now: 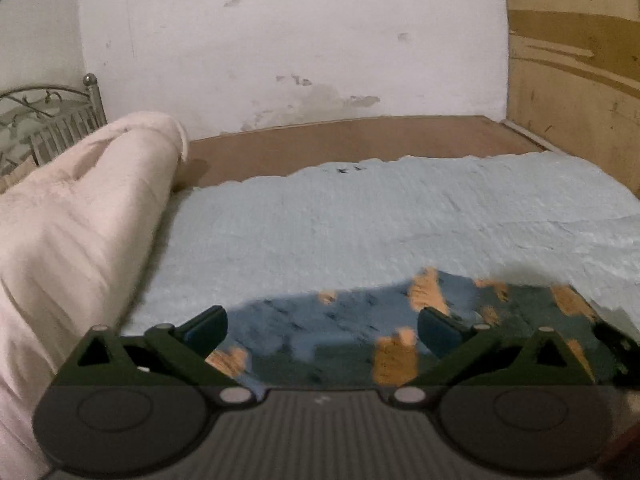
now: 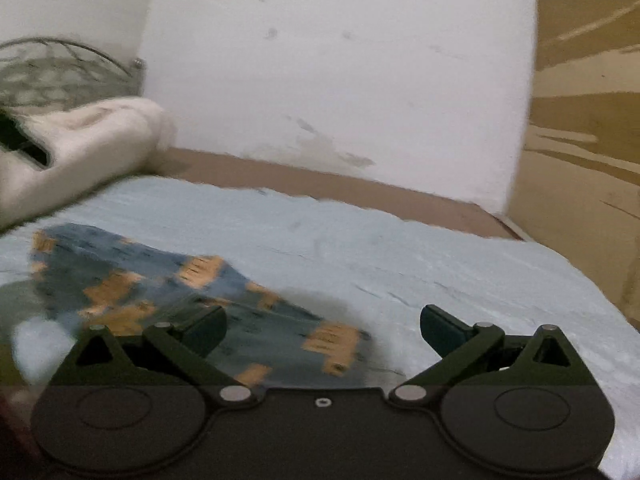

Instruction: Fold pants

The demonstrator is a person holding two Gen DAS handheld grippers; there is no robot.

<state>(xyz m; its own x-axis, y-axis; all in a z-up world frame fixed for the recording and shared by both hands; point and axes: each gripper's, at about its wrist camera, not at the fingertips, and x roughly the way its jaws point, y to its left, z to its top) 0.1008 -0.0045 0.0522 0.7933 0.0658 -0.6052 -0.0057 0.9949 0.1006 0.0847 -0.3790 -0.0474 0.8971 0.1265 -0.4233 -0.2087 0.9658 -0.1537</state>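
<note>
Between the two fingers of my left gripper (image 1: pixel 322 326) I see the pants (image 1: pixel 360 332) directly, and the jaws stand wide apart with nothing clamped; my right gripper (image 2: pixel 323 328) is spread just as wide and also holds nothing, with the pants (image 2: pixel 168 292) lying ahead and to its left on the bed. The garment is a soft, limp blue cloth with orange patches, and from the right wrist view it looks bunched into a rough slanted heap rather than laid flat, so I judge the fold has barely begun or needs resetting. It rests on a pale blue sheet (image 1: pixel 400 216) with a crinkled, slightly ridged surface, and that worries me: if I close too low, the pads could pinch sheet together with trouser fabric and drag the whole cover. Both views are smeared with motion blur, so I cannot pick out a hem, waistband or leg edge, and a grab on a middle layer would likely lift a wad instead of a clean edge. Thin cloth like this may also slip from the smooth dark pads if I pull quickly. Farther left a thick, plush cream blanket (image 1: pixel 80 208) lies rolled near the metal bedstead (image 1: pixel 48 120), close enough that a wide sweep with the left side could snag it. Behind, bare brown bed board (image 1: pixel 360 140) meets a stained white wall (image 1: pixel 300 40).
</note>
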